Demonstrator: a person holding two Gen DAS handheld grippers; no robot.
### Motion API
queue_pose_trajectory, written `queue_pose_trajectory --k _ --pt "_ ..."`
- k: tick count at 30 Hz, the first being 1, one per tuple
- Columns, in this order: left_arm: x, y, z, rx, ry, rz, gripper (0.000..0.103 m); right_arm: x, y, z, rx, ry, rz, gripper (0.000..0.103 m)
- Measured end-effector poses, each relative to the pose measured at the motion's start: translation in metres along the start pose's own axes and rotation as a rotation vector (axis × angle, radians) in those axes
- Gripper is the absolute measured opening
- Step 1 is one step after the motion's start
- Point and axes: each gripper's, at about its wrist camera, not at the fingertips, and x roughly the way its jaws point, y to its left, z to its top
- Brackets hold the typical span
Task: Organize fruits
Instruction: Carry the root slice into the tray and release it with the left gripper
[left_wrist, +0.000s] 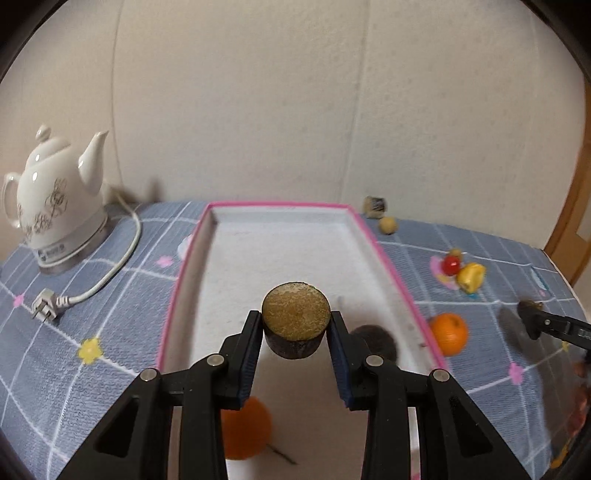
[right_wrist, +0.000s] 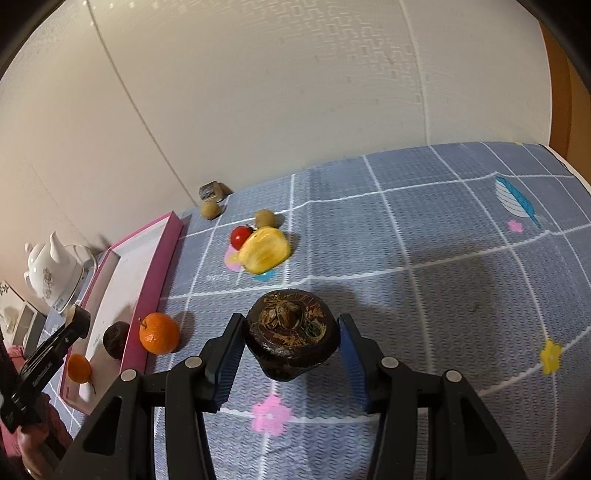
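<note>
My left gripper (left_wrist: 295, 325) is shut on a cut kiwi half (left_wrist: 296, 314), green-yellow face toward the camera, held above the white tray with a pink rim (left_wrist: 280, 204). An orange (left_wrist: 245, 428) and a dark round fruit (left_wrist: 375, 338) lie in that tray. My right gripper (right_wrist: 291, 332) is shut on a dark brown round fruit (right_wrist: 291, 325) with a dried calyx, over the blue checked cloth right of the tray (right_wrist: 162, 266). Another orange (right_wrist: 159, 333) rests against the tray's outer wall. A yellow fruit piece (right_wrist: 264, 251), a red cherry tomato (right_wrist: 241, 236) and two small tan fruits (right_wrist: 265, 218) lie farther back.
A white ceramic kettle (left_wrist: 55, 199) with its loose cord and plug (left_wrist: 44, 308) stands left of the tray. A small box (right_wrist: 209, 192) sits against the wall. The cloth's right edge (right_wrist: 569, 166) drops off. A hand (right_wrist: 29, 454) holds the left gripper (right_wrist: 79, 317).
</note>
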Motion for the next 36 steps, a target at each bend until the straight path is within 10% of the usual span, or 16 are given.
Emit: queue_pose_trajectory --k 18,21,31,36 --pt "0.035 0.026 0.007 -0.058 0.102 0.078 0.038 0.007 0.035 -0.003 -0.07 -0.016 0.015 0.051" --pt "0.03 0.028 0.008 -0.071 0.082 0.075 0.062 0.008 0.039 -0.003 -0.074 -0.016 0.018 0.051" --pt "0.002 0.033 -0.005 -0.09 0.038 0.061 0.073 0.005 0.054 -0.002 -0.093 -0.037 0.041 0.051" --pt "-0.014 0.021 -0.012 -0.054 0.007 0.081 0.098 0.003 0.066 -0.002 -0.109 -0.048 0.071 0.051"
